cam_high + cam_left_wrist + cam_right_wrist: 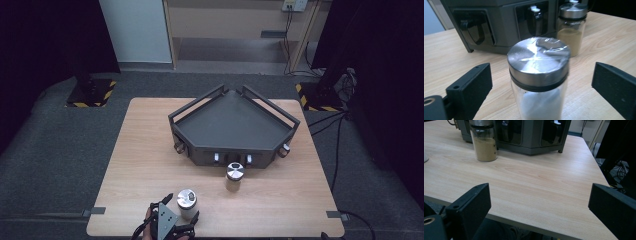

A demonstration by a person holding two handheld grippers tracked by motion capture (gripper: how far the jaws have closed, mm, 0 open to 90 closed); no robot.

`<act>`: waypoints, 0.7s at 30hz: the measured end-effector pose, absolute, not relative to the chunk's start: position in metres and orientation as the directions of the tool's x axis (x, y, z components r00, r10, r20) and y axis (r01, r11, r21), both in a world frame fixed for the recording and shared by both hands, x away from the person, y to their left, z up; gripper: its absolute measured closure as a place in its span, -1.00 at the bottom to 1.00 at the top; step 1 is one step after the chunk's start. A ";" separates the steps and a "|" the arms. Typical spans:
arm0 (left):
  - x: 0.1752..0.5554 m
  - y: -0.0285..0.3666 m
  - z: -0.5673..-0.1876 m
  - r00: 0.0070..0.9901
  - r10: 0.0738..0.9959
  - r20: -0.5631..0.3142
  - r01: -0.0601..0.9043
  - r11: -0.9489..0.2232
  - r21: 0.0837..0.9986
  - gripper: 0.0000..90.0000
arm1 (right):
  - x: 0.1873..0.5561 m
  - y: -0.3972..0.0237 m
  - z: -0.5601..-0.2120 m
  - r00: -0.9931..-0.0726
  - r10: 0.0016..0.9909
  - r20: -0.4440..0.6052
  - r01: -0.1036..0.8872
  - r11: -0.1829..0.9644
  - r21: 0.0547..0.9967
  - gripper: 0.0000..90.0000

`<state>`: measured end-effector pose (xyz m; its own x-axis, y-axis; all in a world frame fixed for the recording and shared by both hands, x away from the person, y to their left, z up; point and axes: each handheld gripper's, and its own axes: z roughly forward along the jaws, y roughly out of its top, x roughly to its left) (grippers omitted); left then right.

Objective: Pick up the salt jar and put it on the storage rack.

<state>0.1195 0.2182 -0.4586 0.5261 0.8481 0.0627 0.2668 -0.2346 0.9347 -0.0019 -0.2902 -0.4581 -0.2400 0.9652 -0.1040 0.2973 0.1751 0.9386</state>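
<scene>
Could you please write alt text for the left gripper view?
A metal-lidded glass jar of white powder stands between the left gripper's open black jaws, untouched. Behind it on the wooden table are a jar of tan powder and a dark grey rack.

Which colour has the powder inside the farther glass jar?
The powder in the farther metal-lidded glass jar is a sandy yellow-brown; the right gripper view shows it best.

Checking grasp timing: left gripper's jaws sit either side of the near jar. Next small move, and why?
Probably close the left gripper on the glass jar with the steel lid and white contents: it stands upright, centred between open jaws, pads apart from the glass.
</scene>
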 end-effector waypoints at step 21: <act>0.135 0.213 -0.467 0.543 0.838 0.049 0.303 -0.251 0.919 -0.51 | -0.001 -0.290 -0.458 -0.243 0.963 -0.114 0.299 0.186 0.936 -0.88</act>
<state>0.1352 0.2126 -0.4668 0.5434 0.8380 0.0494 0.3032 -0.2508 0.9194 -0.0010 -0.2902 -0.4580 -0.2435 0.9632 -0.1139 0.2988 0.1862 0.9360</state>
